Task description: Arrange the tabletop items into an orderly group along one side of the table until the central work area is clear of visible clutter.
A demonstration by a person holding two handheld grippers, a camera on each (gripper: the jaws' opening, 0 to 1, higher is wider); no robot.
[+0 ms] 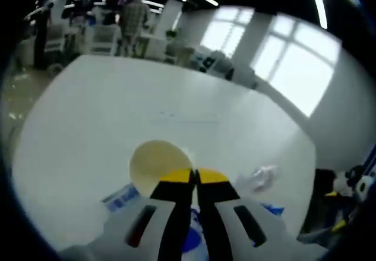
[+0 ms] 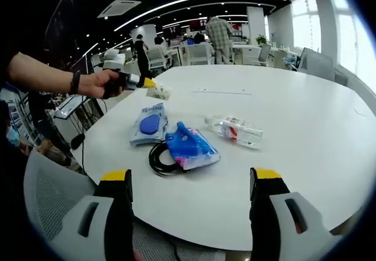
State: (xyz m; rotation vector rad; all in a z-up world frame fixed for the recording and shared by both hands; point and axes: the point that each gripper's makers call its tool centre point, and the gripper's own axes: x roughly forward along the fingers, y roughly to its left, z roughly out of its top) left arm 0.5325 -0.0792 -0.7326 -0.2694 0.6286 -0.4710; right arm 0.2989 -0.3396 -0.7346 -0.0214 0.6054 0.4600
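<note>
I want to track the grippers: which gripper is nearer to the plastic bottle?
Probably the right gripper: the plastic bottle lies just ahead of its open jaws. The left gripper hangs beyond the table's far-left edge.

Left gripper (image 1: 195, 176): jaws pressed together, tips touching, held out by the person's left hand (image 2: 100, 83), arm extended. Right gripper (image 2: 191, 186): jaws spread wide, nothing between.
</note>
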